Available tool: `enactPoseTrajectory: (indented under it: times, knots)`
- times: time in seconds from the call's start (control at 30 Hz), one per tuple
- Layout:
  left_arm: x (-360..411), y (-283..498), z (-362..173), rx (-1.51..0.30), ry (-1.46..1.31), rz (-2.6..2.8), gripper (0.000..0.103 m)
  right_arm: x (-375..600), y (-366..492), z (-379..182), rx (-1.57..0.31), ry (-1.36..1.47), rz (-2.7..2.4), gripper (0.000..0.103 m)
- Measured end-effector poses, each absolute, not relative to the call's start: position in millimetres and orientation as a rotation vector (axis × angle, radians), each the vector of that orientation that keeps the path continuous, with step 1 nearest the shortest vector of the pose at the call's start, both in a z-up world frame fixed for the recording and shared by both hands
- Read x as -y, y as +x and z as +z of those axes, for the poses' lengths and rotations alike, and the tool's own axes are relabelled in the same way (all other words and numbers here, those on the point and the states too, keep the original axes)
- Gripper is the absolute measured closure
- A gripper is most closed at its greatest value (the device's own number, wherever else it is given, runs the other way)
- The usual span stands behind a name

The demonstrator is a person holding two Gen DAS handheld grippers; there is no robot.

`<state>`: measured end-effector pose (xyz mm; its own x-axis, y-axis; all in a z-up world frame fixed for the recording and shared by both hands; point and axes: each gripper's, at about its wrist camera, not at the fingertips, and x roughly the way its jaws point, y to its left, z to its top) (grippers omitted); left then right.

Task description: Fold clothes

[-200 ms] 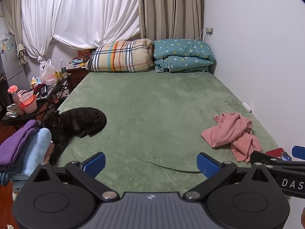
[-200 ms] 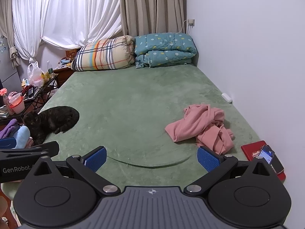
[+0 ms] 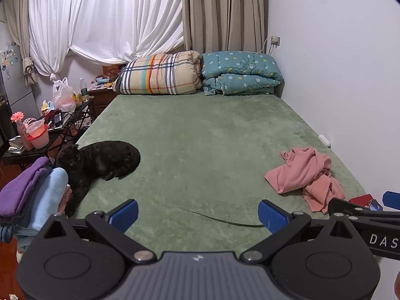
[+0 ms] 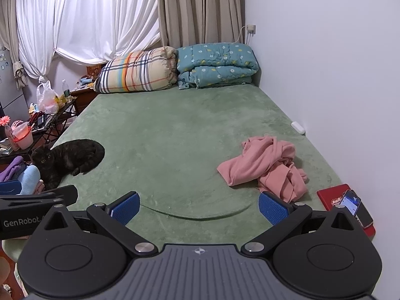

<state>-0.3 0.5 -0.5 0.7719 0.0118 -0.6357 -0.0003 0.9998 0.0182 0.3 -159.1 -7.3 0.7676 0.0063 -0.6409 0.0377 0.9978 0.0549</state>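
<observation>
One crumpled pink garment (image 4: 265, 165) lies right of centre on the green bed (image 4: 175, 130), while two grippers, left gripper (image 3: 197, 213) and right gripper (image 4: 198, 208), hang spread wide and empty.

A dark cat (image 3: 100, 160) lies at the green bed's (image 3: 200, 137) left edge. Plaid (image 3: 160, 73) and teal (image 3: 240, 73) quilts sit at its head; a phone (image 4: 351, 202) rests on what looks like a red book (image 4: 332, 195).
</observation>
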Motion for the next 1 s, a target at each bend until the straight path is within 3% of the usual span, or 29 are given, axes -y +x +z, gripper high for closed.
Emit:
enactPoseTrajectory:
  times: [1.0]
  knots:
    - [4.6, -0.9, 4.5, -0.68, 0.029, 0.01, 0.0, 164.4, -1.8, -15.0, -0.682, 0.066, -0.008, 0.001]
